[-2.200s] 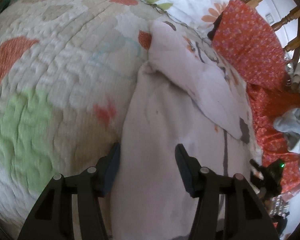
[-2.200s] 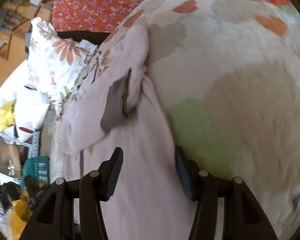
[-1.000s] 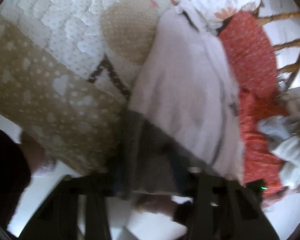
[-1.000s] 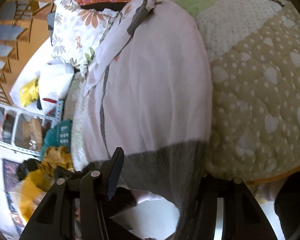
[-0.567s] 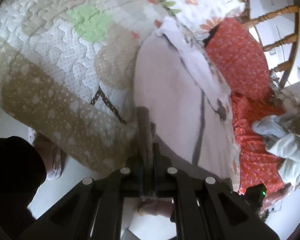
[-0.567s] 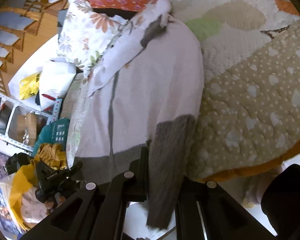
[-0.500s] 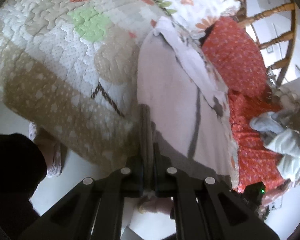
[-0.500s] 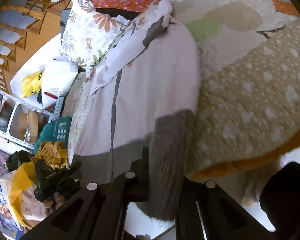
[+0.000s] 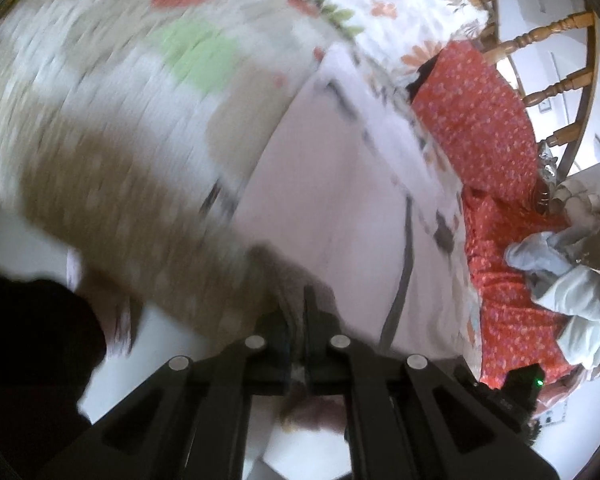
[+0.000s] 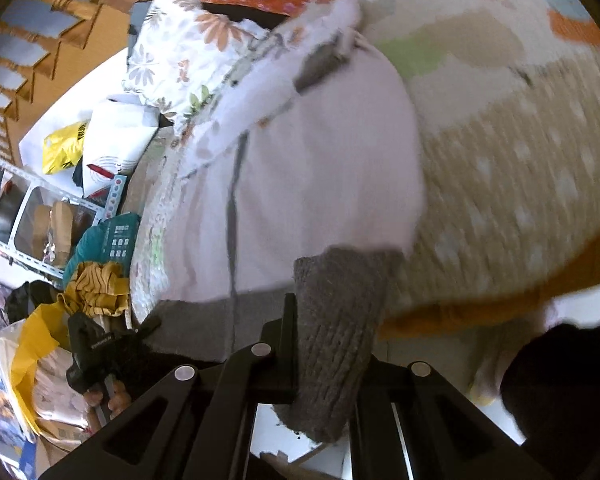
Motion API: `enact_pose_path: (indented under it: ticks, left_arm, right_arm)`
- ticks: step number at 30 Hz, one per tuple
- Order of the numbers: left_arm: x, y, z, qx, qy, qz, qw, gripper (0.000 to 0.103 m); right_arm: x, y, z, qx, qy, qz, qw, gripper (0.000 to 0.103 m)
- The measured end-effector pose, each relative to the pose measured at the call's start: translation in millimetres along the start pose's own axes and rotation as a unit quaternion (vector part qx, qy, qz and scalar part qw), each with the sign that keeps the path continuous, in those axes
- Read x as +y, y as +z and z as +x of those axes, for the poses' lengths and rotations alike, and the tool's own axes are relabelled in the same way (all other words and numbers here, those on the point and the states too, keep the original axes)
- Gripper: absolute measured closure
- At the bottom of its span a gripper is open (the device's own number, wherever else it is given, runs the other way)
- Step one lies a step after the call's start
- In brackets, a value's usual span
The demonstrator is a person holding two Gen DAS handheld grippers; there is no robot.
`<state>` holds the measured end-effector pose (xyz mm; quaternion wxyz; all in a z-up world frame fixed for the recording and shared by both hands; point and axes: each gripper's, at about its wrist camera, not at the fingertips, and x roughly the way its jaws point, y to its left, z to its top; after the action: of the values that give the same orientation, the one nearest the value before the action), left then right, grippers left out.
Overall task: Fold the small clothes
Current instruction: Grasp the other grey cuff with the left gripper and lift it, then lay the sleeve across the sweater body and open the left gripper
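On the quilt (image 10: 520,184), both hand-held grippers (image 9: 296,320) (image 10: 324,332) pinch the pale pink sweater's (image 10: 324,168) grey hem (image 10: 336,320).

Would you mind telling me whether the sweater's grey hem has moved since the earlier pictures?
Yes. The grey hem, pinched by the right gripper, has lifted off the quilt's edge, where it hung about a second ago.

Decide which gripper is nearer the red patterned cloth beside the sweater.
Left. The left gripper clamps the hem corner on the red cloth's side; the right gripper clamps the far corner.
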<state>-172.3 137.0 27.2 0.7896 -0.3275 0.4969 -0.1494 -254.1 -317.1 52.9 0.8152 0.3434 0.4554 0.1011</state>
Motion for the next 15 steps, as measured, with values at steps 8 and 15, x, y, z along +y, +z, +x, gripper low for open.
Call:
enact_pose_path:
  ticks: [8,15]
  left_arm:
    - [-70,124,31,-0.063,-0.001,0.042,0.9971,0.099]
    - [-98,222,100,-0.074,0.008,0.03,0.9968,0.099]
  right_arm:
    - [50,112,16,-0.056,-0.026,-0.048,0.997,0.099]
    - [49,220,76,-0.071,-0.068,-0.022,0.995,0.099]
